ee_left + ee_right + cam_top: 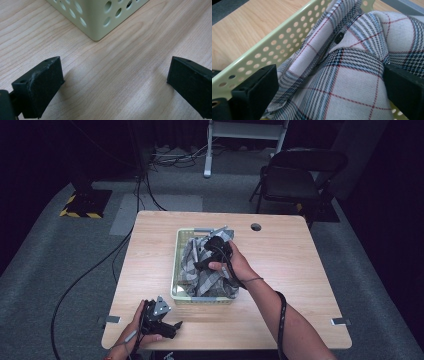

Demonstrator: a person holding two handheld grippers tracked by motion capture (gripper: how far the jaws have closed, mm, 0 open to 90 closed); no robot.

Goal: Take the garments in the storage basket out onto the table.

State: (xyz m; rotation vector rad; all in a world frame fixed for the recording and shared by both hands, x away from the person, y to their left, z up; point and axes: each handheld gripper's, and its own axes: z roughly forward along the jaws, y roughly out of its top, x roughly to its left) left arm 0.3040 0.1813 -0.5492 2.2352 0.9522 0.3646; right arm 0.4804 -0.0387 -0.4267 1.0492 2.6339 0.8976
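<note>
On the wooden table (280, 270) stands a pale green basket (178, 265) with a checked shirt (200, 270) bundled inside. Over it, the right gripper (329, 85) has its jaws spread wide around a fold of the shirt. Near the table's front edge, the left gripper (162, 320) rests beside the basket, jaws apart and holding nothing.

It looked like a recording studio or lab: black curtains (40, 155) walled a grey carpeted floor (50, 265), cables (90, 270) ran past the desk's (280, 270) far left corner, hazard-striped stand base (85, 202) and folding chair (295, 177) beyond.
</note>
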